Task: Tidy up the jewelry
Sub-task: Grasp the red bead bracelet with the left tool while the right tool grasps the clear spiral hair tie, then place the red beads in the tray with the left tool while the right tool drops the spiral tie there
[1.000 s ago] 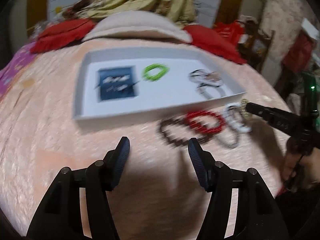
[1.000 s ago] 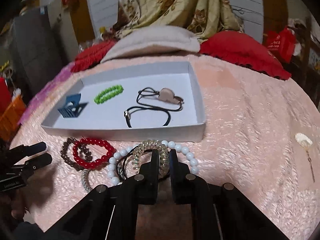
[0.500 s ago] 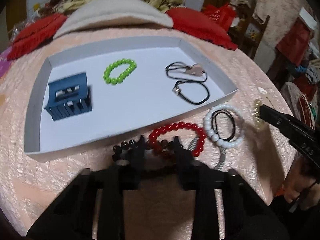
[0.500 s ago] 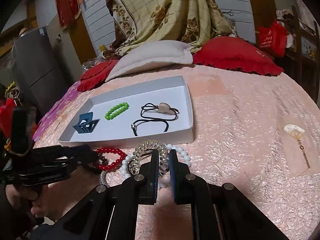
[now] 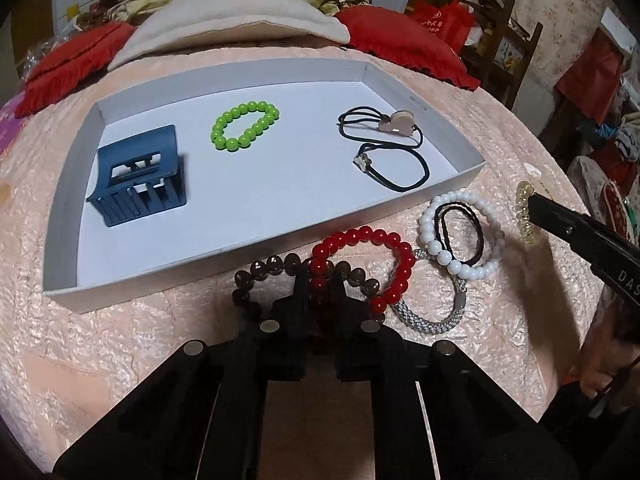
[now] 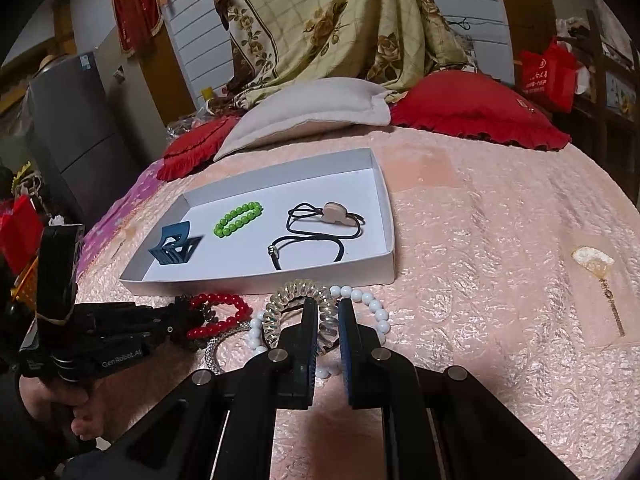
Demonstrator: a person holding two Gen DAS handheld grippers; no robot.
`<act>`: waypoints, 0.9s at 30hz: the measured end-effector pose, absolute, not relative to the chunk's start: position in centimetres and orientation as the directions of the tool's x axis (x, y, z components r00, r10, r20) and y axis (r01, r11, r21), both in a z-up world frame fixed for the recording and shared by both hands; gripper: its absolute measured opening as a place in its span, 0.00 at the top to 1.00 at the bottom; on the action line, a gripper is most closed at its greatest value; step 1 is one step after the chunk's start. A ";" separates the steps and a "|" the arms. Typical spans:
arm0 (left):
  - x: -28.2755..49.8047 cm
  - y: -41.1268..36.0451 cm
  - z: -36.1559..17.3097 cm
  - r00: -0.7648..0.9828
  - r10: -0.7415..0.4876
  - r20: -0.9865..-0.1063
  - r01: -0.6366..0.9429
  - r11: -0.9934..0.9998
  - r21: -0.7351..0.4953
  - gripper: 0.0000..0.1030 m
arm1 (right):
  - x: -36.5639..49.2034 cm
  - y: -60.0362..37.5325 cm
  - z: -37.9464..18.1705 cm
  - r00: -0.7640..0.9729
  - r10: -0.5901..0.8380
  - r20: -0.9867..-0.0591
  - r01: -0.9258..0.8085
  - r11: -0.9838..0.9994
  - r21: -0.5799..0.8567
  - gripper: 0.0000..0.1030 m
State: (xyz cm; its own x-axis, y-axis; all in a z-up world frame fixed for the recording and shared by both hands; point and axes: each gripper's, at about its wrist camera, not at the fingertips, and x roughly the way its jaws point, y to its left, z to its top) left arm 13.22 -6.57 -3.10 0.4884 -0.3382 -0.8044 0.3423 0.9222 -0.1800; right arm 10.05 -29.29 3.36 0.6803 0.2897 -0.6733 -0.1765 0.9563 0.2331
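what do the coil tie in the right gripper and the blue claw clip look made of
Coil tie: clear, yellowish plastic by the look, glossy; light shows through its spiral loops.
Blue claw clip: probably hard plastic, matte; stiff molded teeth, cut-out slots, no shine.

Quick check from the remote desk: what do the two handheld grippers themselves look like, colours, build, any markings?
Both are matte black. The left gripper and right gripper have two flat fingers on linkage bars with silver pivot pins. The right fingers show dark blue ribbed pads. White lettering on the bodies: "GenRobot.AI" on the left, partial "DAS" on the right. Bare hands; no cables visible.
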 end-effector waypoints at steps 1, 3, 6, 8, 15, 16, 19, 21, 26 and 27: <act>13.0 -6.3 -2.7 0.499 -0.344 -0.796 0.344 0.921 -0.183 0.93 | 10.0 -29.3 3.4 0.680 0.290 -0.673 -0.176 0.956 0.234 0.91; 12.2 -5.7 -1.6 0.521 -0.360 -0.774 0.352 0.917 -0.189 0.93 | 10.0 -29.4 3.4 0.680 0.289 -0.673 -0.175 0.956 0.235 0.91; 10.9 -4.6 0.0 0.561 -0.367 -0.742 0.349 0.918 -0.189 0.93 | 10.1 -29.4 3.4 0.679 0.288 -0.675 -0.174 0.957 0.233 0.91; 10.4 -3.9 0.8 0.580 -0.371 -0.725 0.340 0.919 -0.198 0.93 | 10.1 -29.2 3.3 0.674 0.286 -0.682 -0.172 0.958 0.231 0.91; 8.7 -2.7 2.7 0.607 -0.380 -0.698 0.329 0.920 -0.215 0.93 | 9.8 -28.7 3.1 0.664 0.283 -0.692 -0.181 0.959 0.219 0.91; 8.5 -2.6 2.8 0.612 -0.376 -0.696 0.325 0.922 -0.212 0.93 | 9.7 -28.6 3.2 0.666 0.287 -0.688 -0.187 0.958 0.218 0.91; 8.1 -2.2 3.4 0.635 -0.356 -0.686 0.310 0.930 -0.197 0.93 | 9.5 -28.1 3.3 0.671 0.281 -0.686 -0.197 0.960 0.200 0.91; 7.8 -1.8 3.8 0.651 -0.334 -0.682 0.296 0.939 -0.177 0.93 | 9.5 -27.7 3.2 0.670 0.270 -0.691 -0.200 0.963 0.183 0.91; 7.6 -1.2 3.5 0.666 -0.278 -0.692 0.256 0.957 -0.138 0.93 | 9.4 -27.1 3.2 0.679 0.242 -0.693 -0.196 0.970 0.146 0.91; 7.6 -1.0 3.3 0.667 -0.270 -0.695 0.247 0.959 -0.135 0.93 | 9.4 -27.2 3.2 0.680 0.239 -0.693 -0.193 0.970 0.145 0.91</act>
State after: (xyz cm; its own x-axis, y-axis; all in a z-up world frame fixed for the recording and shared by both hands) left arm 7.65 -1.01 3.34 0.6666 -0.2699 -0.6948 0.2472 0.9594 -0.1355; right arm 9.38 -27.17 3.19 0.6801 0.2388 -0.6931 -0.1927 0.9705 0.1452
